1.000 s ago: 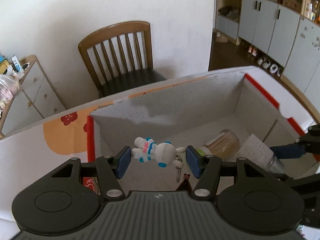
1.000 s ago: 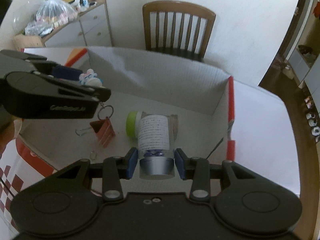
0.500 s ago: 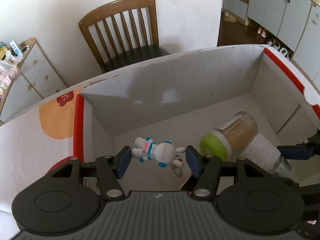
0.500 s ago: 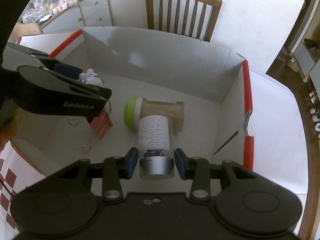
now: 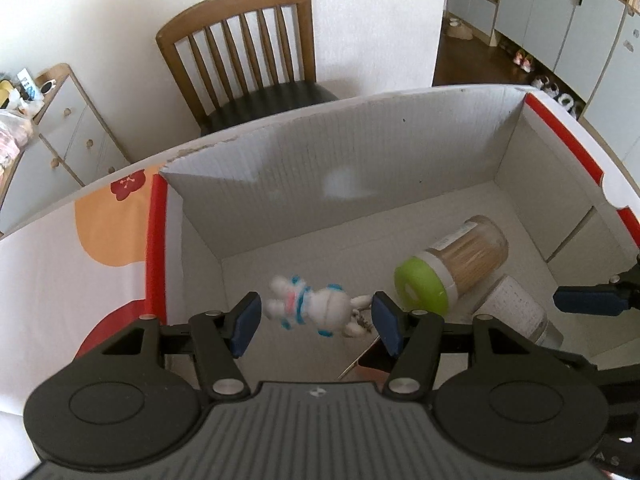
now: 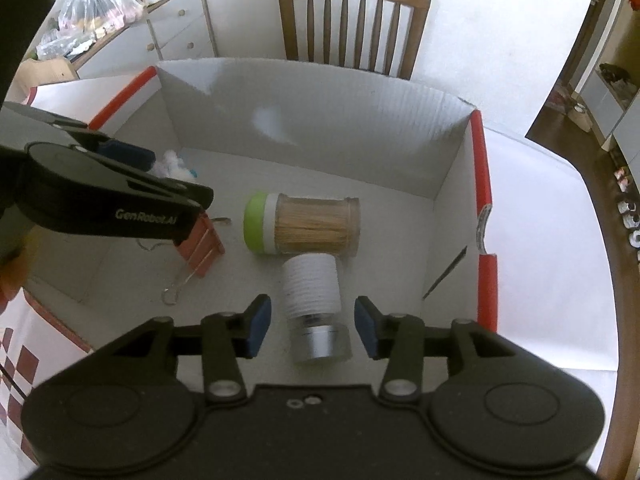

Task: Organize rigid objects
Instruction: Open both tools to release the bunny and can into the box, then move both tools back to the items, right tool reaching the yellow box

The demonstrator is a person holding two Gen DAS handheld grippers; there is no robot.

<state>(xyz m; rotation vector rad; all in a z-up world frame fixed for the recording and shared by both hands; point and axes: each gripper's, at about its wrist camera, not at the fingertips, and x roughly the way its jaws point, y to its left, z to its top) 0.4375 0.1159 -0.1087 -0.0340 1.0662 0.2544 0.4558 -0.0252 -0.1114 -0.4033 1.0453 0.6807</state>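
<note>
Both grippers gape: right gripper (image 6: 313, 324) straddles the bottle (image 6: 314, 300) lengthwise; left gripper (image 5: 316, 322) seemingly frees the toy (image 5: 310, 307).

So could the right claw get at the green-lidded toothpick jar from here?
Probably not head-on: the right claw is open, but the silver-capped bottle lies between its fingers, directly before the toothpick jar and seemingly touching it. From above, the jar looks uncovered.

On the cardboard box (image 6: 304, 132) floor lie a toothpick jar (image 6: 304, 224), a labelled bottle (image 6: 314, 300) and a red clip (image 6: 202, 248).
</note>
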